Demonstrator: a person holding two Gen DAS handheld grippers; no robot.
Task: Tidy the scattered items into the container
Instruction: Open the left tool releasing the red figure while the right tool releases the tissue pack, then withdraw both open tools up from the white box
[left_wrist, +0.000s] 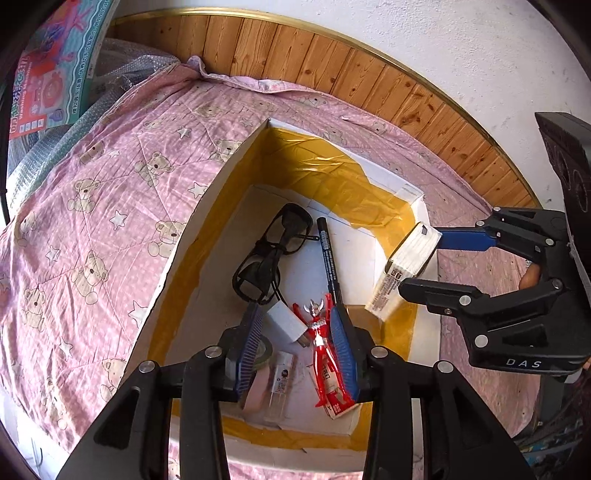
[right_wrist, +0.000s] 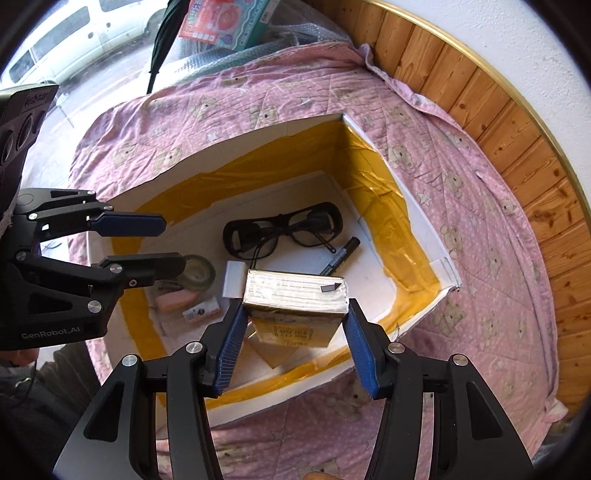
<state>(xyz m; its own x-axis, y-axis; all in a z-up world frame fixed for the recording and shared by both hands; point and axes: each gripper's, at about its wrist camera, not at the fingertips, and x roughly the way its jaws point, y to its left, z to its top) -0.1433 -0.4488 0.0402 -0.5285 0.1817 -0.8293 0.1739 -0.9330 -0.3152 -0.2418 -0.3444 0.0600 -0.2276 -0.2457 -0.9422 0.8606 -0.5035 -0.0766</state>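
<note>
Sunlight falls on a white box (left_wrist: 207, 236) lined with yellow tape, which is set on a bed covered by a pink bear-print quilt (left_wrist: 92, 192). Black glasses (left_wrist: 275, 236), a black marker (left_wrist: 328, 254), a white charger block (left_wrist: 286, 321), a tape roll (right_wrist: 199, 271) and a small clear bottle (left_wrist: 280, 384) are seen lying inside the box. A red and silver toy figure (left_wrist: 325, 354) is seen between the spread fingers of the left hand-held gripper (left_wrist: 301, 328), lying on the box floor against the right pad. A small carton (right_wrist: 295, 306) is pinched by the right hand-held gripper (right_wrist: 295, 325) and held above the near right corner of the box.
</note>
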